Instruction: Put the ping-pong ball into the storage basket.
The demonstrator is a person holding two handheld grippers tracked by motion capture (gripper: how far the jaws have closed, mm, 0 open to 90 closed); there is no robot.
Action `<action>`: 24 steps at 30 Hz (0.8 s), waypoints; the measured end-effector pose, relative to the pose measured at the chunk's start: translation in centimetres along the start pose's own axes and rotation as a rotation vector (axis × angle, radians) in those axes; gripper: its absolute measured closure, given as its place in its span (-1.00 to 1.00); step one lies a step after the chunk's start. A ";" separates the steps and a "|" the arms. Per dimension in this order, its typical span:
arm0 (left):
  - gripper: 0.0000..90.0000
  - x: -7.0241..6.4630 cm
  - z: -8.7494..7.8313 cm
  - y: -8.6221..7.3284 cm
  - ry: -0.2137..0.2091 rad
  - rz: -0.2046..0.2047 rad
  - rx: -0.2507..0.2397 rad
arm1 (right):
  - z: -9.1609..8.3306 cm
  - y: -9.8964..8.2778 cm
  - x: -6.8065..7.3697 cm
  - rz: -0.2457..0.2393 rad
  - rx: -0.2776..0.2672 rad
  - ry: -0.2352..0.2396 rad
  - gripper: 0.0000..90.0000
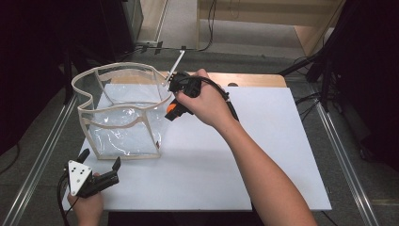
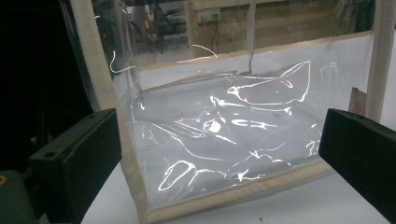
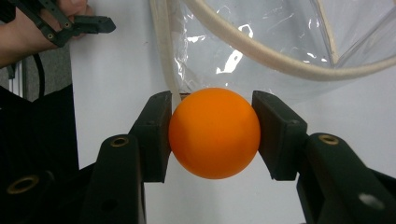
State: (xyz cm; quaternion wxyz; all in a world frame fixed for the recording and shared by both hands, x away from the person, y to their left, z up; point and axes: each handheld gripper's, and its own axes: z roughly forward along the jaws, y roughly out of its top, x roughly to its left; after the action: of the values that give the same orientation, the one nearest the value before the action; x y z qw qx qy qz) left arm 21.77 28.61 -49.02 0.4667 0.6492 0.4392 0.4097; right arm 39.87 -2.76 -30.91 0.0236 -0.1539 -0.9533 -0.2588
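Note:
A clear plastic bag (image 1: 123,123) with cream trim stands open on the white table top (image 1: 263,155), left of centre. My right gripper (image 1: 170,112) is shut on an orange ball (image 1: 171,108) and hovers just beside the bag's right rim. In the right gripper view the ball (image 3: 214,133) sits squeezed between both pads of that gripper (image 3: 214,136), with the bag's rim (image 3: 261,56) curving just beyond it. My left gripper (image 1: 100,158) rests at the table's front left corner, open, aimed at the bag's near wall (image 2: 219,112). Nothing lies between its wide-spread jaws.
A wooden table edge (image 1: 254,79) shows behind the white top. Metal rails (image 1: 346,165) run along both sides, and cables (image 1: 207,42) lie on the floor beyond. The right half of the white top is bare.

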 end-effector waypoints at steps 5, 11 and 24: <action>-1.00 0.0 0.0 0.0 -0.003 -0.004 -0.001 | -0.6 0.5 0.2 -0.008 -0.003 -0.008 0.07; -1.00 0.0 0.0 0.0 -0.003 -0.001 0.000 | -1.6 1.3 0.5 -0.016 -0.008 -0.026 0.07; -1.00 0.1 0.0 0.0 -0.003 0.001 0.002 | -2.8 2.4 0.1 -0.018 -0.024 -0.033 0.07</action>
State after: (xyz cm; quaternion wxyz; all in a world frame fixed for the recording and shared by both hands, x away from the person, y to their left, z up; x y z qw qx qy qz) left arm 21.79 28.66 -49.02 0.4667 0.6505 0.4386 0.4083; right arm 40.38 -2.16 -27.28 0.0035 -0.1501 -0.9517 -0.2680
